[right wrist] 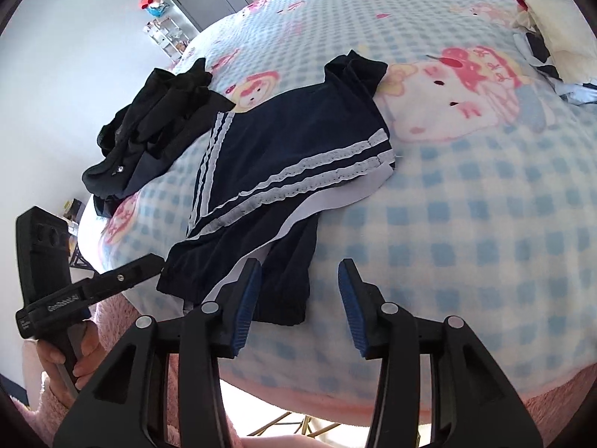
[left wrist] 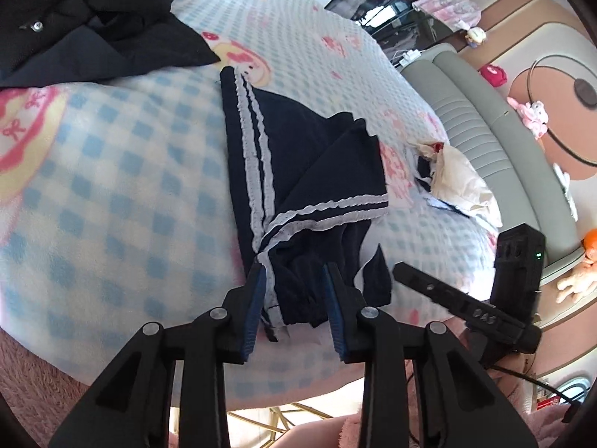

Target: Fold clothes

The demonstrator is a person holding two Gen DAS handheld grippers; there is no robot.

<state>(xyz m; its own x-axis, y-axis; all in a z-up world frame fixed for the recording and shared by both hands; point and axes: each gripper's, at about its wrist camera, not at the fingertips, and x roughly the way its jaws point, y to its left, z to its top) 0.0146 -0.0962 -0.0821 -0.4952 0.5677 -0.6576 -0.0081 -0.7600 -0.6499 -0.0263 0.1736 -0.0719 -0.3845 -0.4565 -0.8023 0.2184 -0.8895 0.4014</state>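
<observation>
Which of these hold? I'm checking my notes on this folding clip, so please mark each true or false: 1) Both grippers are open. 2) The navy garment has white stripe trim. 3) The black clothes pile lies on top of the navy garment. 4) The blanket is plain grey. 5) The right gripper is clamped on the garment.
1) True: the left gripper and right gripper both show a gap between the fingers.
2) True: the navy garment carries white stripes.
3) False: the black clothes pile lies beside it on the blanket.
4) False: the blanket is blue-and-white checked with pink cartoon prints.
5) False: it is open, holding nothing.
</observation>
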